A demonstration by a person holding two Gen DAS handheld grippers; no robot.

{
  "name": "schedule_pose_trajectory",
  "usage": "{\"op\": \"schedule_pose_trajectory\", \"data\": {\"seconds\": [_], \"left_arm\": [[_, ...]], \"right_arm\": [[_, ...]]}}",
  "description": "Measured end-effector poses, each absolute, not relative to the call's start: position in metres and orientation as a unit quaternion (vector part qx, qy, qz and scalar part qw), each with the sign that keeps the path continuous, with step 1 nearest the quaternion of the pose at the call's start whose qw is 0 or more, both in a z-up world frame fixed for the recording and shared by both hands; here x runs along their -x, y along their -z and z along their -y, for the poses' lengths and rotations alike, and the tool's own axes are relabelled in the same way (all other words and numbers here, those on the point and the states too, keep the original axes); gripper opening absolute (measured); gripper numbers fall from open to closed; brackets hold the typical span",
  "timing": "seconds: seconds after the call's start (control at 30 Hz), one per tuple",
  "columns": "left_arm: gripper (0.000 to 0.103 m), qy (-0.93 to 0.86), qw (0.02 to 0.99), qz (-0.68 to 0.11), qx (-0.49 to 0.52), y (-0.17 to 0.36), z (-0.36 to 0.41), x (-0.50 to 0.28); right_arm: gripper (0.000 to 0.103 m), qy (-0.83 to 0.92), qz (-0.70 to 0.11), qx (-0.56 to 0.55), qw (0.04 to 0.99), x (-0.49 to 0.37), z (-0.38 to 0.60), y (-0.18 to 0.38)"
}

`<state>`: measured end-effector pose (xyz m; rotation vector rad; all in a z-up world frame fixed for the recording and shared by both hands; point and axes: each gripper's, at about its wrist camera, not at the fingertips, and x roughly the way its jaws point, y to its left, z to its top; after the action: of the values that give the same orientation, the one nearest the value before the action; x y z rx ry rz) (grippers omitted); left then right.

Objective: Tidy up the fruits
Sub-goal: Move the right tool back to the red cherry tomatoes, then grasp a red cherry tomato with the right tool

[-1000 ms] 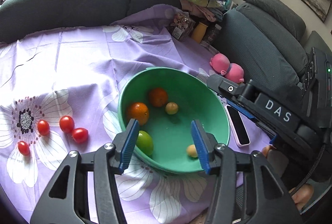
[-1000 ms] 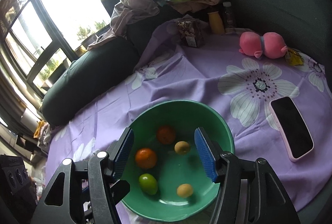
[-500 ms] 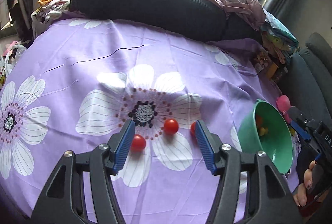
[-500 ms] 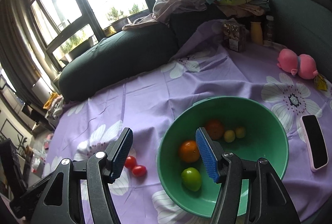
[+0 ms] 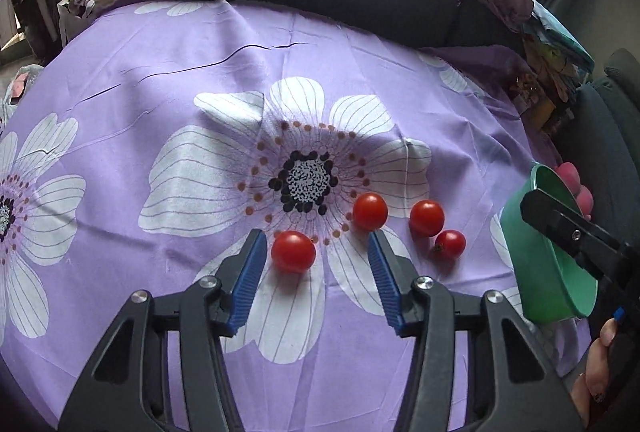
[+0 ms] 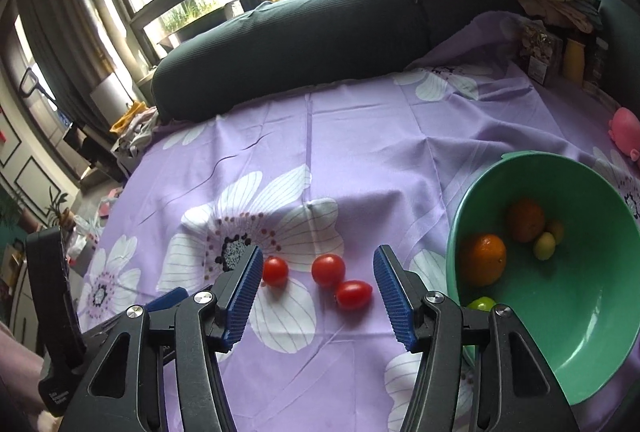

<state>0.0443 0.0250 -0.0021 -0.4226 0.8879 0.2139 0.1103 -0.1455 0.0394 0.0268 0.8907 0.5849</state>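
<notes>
My left gripper (image 5: pixel 316 264) is closing around one cherry tomato (image 5: pixel 293 251) on the purple cloth (image 5: pixel 200 80), pads not touching it. My right gripper (image 6: pixel 318 282) narrows over two tomatoes (image 6: pixel 340 282), gripping nothing. The green bowl (image 6: pixel 592 312) just beside holds oranges (image 6: pixel 482 259), perhaps limes.

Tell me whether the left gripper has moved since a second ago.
Yes. The left gripper swung away from the green bowl, now at the view's right edge, to the cherry tomatoes; its closing jaws bracket one tomato without touching it.
</notes>
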Motion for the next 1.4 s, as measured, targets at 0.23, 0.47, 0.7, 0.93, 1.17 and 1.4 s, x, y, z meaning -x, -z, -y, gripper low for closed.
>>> {"op": "schedule_pose_trajectory", "data": {"seconds": [0.23,0.47,0.7,0.93,1.17,1.4], "left_arm": [[0.037,-0.102,0.862,-0.454,0.203,0.02,-0.03,-0.051],[0.037,-0.106,0.851,-0.468,0.213,0.027,-0.035,-0.054],[0.032,-0.102,0.841,-0.485,0.216,0.035,-0.036,-0.058],[0.032,-0.102,0.843,-0.484,0.211,0.035,-0.035,-0.058],[0.027,-0.112,0.845,-0.474,0.222,0.035,-0.039,-0.058],[0.027,-0.114,0.846,-0.472,0.22,0.035,-0.036,-0.056]], "right_arm": [[0.051,-0.263,-0.475,0.031,0.84,-0.111,0.132,-0.007],[0.051,-0.229,-0.5,0.081,0.831,-0.118,0.119,0.021],[0.051,-0.203,-0.506,0.105,0.832,-0.126,0.116,0.031],[0.051,-0.208,-0.52,0.099,0.822,-0.133,0.113,0.037],[0.045,-0.208,-0.521,0.099,0.822,-0.135,0.111,0.039],[0.031,-0.2,-0.511,0.108,0.829,-0.135,0.109,0.04]]}}
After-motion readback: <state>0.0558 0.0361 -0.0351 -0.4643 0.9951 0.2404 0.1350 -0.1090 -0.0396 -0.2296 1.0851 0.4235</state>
